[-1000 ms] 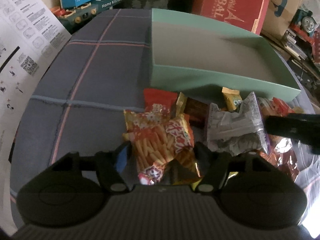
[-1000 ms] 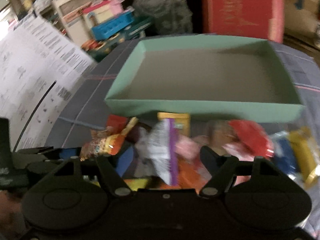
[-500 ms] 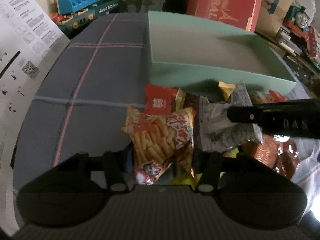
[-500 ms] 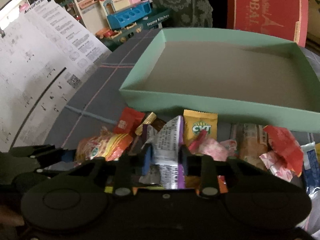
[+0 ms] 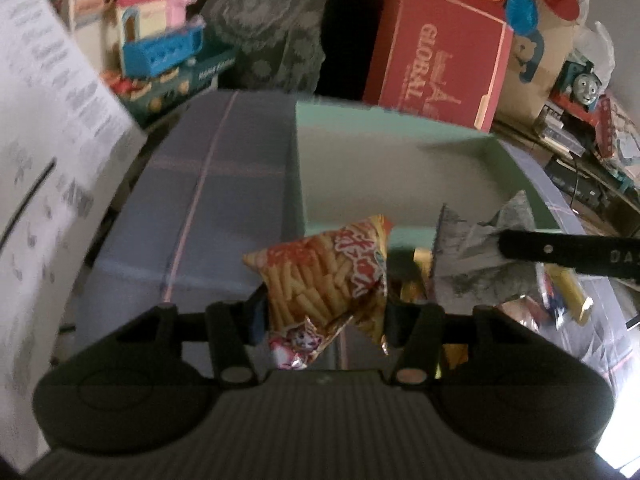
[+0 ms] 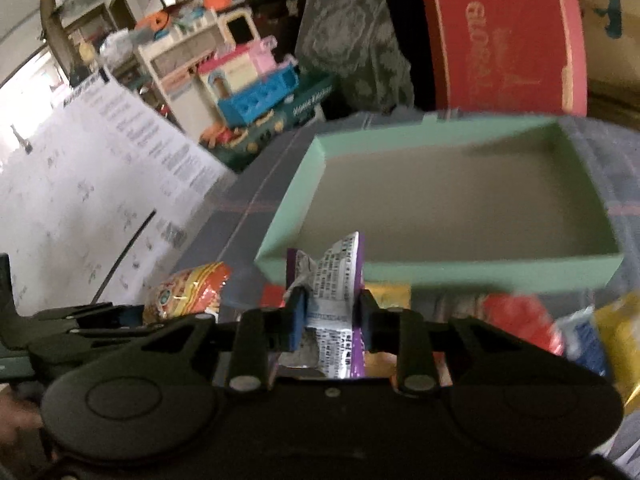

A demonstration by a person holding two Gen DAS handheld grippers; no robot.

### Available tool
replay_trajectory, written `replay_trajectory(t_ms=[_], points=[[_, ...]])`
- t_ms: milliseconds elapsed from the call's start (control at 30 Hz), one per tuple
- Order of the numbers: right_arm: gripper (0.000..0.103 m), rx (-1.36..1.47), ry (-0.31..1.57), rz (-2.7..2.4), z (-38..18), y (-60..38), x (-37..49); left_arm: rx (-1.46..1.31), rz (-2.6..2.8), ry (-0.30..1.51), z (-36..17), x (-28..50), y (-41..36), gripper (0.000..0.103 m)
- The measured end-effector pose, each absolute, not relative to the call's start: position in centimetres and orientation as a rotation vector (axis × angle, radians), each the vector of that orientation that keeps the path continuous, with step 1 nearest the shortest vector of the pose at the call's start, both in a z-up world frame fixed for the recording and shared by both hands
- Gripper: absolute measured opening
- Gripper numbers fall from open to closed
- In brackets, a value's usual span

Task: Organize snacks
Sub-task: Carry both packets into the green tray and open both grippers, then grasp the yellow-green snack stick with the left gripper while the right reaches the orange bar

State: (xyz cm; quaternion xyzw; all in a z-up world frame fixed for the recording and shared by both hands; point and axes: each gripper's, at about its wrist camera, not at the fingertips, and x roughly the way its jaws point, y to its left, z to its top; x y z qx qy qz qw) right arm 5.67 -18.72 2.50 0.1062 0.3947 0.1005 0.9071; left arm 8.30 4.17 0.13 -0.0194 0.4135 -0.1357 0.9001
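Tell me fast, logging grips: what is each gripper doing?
Left gripper: closed on the orange fries bag.
Right gripper: closed on the silver-purple packet.

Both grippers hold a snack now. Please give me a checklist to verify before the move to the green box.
1. Left gripper clamps the orange fries bag: ok.
2. Right gripper clamps the silver-purple packet: ok.
3. Both snacks lifted clear of the snack pile: ok for the bag; cannot tell for the packet.
4. Green box has free room inside: ok, nothing seen in it.
5. Grippers apart from each other: ok, but close.
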Motion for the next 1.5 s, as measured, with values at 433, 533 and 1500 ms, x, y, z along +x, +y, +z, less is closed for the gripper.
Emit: replay_trajectory(t_ms=[433,533,1500], points=[[0.027,0.233,0.772,0.092,5.2,-25.1,17.9,0.072,-0.298,0.845,0.8,23.1,-2.9,0.053],[0.027,0.227,0.794,0.081,3.8,-25.3,20.9,0.087,-0.288,0.868,-0.5,26.2,-4.0,0.053],[0.1,0.225,0.823,0.059,1.6,-24.3,17.6,0.161,-0.311,0.921,-3.1,20.2,-4.4,0.103]])
